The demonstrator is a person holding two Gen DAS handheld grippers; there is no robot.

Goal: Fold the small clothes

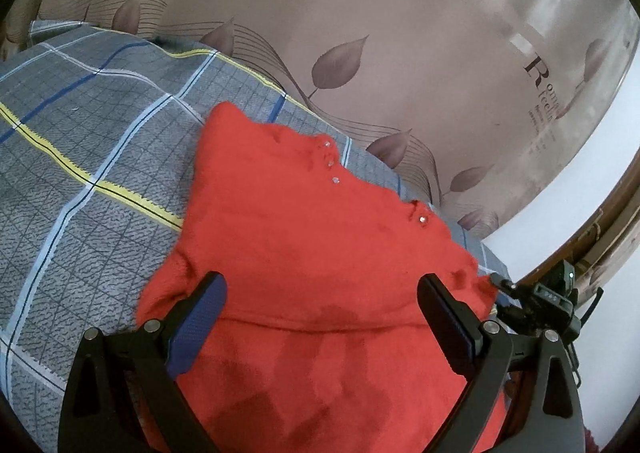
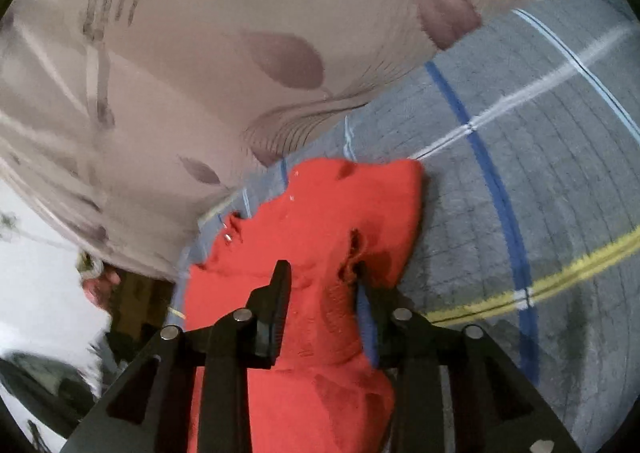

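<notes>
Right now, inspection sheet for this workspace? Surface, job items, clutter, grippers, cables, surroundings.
Surface: grey plaid bedsheet with blue, white and yellow stripes.
Job items: one red sweater, rumpled, small clear buttons near the neckline.
Clutter: nothing seen.
Grippers: left gripper open, its fingers wide apart above the sweater; right gripper shut on a bunched fold of the sweater.
Cables: nothing seen.
Surroundings: beige leaf-print curtain behind the bed; white wall and a brown wooden frame at the side.
</notes>
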